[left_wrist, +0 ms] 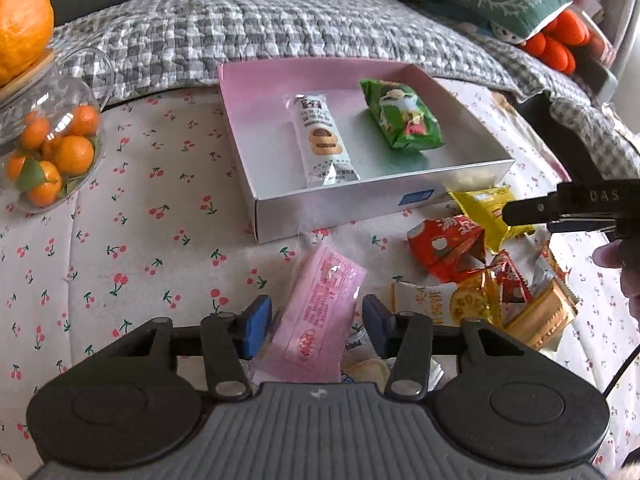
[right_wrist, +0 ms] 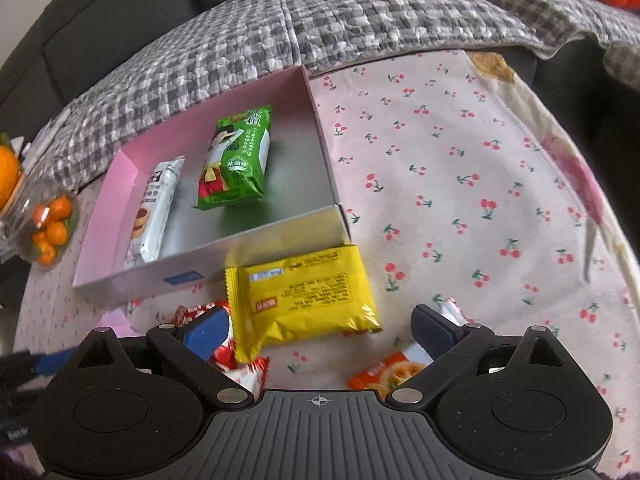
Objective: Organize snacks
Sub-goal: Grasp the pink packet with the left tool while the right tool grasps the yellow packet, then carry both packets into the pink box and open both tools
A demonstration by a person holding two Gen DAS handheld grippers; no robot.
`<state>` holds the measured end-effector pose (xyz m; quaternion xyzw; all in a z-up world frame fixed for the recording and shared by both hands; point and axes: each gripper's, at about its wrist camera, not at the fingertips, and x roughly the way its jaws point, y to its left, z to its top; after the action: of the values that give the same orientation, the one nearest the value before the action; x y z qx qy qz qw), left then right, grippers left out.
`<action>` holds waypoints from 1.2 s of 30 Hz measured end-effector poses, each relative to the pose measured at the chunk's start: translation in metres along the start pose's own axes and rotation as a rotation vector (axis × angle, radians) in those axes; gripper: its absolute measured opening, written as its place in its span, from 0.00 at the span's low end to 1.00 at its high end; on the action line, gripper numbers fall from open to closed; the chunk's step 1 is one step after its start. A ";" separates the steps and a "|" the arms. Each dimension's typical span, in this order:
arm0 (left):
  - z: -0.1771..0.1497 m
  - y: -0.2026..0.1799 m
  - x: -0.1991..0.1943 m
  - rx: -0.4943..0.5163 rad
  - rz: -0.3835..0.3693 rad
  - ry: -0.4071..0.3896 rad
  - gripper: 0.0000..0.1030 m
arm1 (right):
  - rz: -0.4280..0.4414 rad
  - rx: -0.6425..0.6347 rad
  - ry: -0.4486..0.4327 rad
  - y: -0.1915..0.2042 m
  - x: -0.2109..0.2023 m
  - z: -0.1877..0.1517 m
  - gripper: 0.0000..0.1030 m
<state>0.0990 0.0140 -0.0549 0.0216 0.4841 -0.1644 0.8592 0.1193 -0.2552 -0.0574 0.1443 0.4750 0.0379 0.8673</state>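
Observation:
A shallow pink-lined box (left_wrist: 256,92) (right_wrist: 132,168) holds a white biscuit bar (left_wrist: 320,140) (right_wrist: 154,212) and a green snack pack (left_wrist: 404,116) (right_wrist: 236,160). My left gripper (left_wrist: 316,320) is open around a pink snack packet (left_wrist: 320,304) lying on the cloth; whether the pads touch it I cannot tell. My right gripper (right_wrist: 320,328) is open wide over a yellow snack packet (right_wrist: 304,300) (left_wrist: 486,204) lying against the box's front wall. The right gripper's body shows at the right edge of the left wrist view (left_wrist: 568,204).
A pile of loose snacks lies right of the pink packet: red packets (left_wrist: 448,248) (right_wrist: 240,364) and orange biscuit packs (left_wrist: 468,304) (right_wrist: 392,372). A glass jar of small oranges (left_wrist: 52,148) (right_wrist: 48,224) stands at the left. A checked quilt (left_wrist: 260,28) lies behind the box.

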 end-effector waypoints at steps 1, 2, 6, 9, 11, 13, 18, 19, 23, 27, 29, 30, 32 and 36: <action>0.000 0.001 0.001 -0.006 0.001 0.004 0.42 | -0.002 0.005 0.002 0.002 0.003 0.001 0.96; 0.001 0.001 0.002 -0.014 0.000 0.007 0.41 | -0.005 0.009 0.003 0.003 0.005 0.002 0.96; 0.004 0.000 0.003 -0.021 0.008 0.011 0.37 | -0.035 0.023 0.003 0.009 0.013 0.003 0.95; 0.006 -0.002 0.004 -0.020 0.018 0.013 0.35 | -0.053 0.026 0.012 0.012 0.019 0.004 0.94; 0.007 -0.003 0.004 -0.025 0.023 0.014 0.34 | -0.073 0.016 0.012 0.015 0.022 0.003 0.92; 0.008 -0.003 0.004 -0.030 0.028 0.015 0.34 | -0.097 -0.013 0.003 0.019 0.023 0.002 0.89; 0.010 -0.003 0.004 -0.052 0.035 0.019 0.32 | -0.135 -0.084 -0.010 0.028 0.023 -0.002 0.77; 0.010 -0.003 0.004 -0.056 0.037 0.020 0.32 | -0.135 -0.086 -0.008 0.028 0.023 -0.002 0.76; 0.010 -0.002 0.002 -0.076 0.045 0.022 0.31 | -0.129 -0.063 0.016 0.026 0.020 -0.001 0.72; 0.009 -0.002 -0.001 -0.097 0.047 0.020 0.30 | -0.121 -0.041 0.032 0.023 0.017 -0.001 0.71; 0.009 -0.001 -0.004 -0.109 0.045 0.016 0.30 | -0.108 -0.025 0.034 0.021 0.013 -0.001 0.71; 0.009 -0.001 -0.005 -0.113 0.044 0.014 0.30 | -0.098 -0.016 0.034 0.020 0.012 -0.001 0.71; 0.010 -0.002 -0.007 -0.123 0.041 0.009 0.30 | -0.078 0.005 0.032 0.018 0.007 0.001 0.71; 0.012 -0.002 -0.015 -0.142 0.030 -0.007 0.30 | -0.062 0.037 0.023 0.016 -0.001 0.003 0.71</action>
<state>0.1011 0.0141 -0.0361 -0.0325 0.4913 -0.1170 0.8625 0.1226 -0.2411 -0.0501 0.1451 0.4896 0.0040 0.8598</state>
